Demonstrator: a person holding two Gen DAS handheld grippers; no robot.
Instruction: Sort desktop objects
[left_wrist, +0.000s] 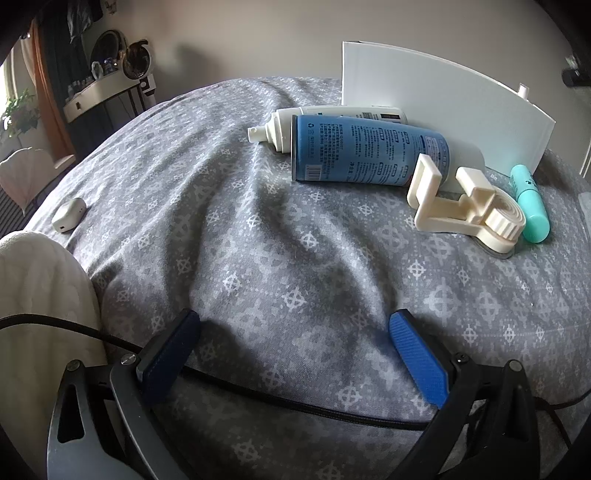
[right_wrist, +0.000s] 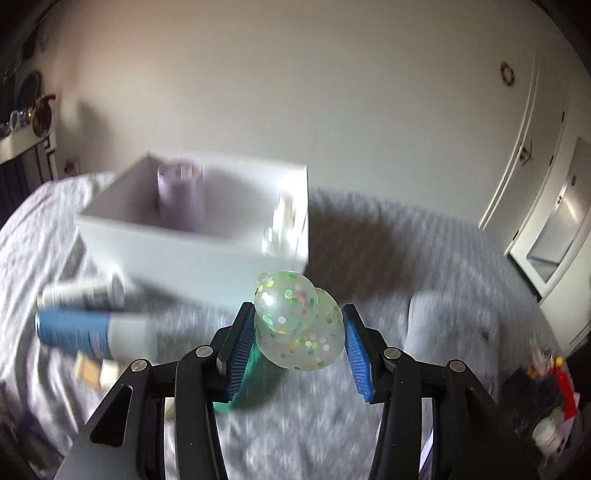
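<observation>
Right wrist view shows my right gripper (right_wrist: 299, 332) pinching a clear squishy duck (right_wrist: 295, 325) speckled with coloured confetti; both blue pads press on its body and its head pokes up above the fingertips. Beyond it, farther off and a little left, stands the white box (right_wrist: 192, 243) on the grey bedspread (right_wrist: 424, 266), with a lilac cup (right_wrist: 180, 195) upright inside near the far wall. Left of the duck and lower lie the blue spray can (right_wrist: 92, 332) and, just beyond it, a white bottle (right_wrist: 83, 293), both blurred. A teal strip shows under my left pad; I cannot tell what it is.

From the left wrist view, my left gripper (left_wrist: 295, 347) hangs spread wide over the patterned bedspread (left_wrist: 258, 229), nothing between its pads. Far right, the same blue can (left_wrist: 365, 151) lies on its side touching the white bottle (left_wrist: 288, 129) behind it, both against the white box wall (left_wrist: 443, 107). A cream plastic clamp (left_wrist: 465, 206) lies near the can's right end, with a mint tube (left_wrist: 530, 203) just to its right. A small white charger (left_wrist: 68, 215) sits well apart at the left.
</observation>
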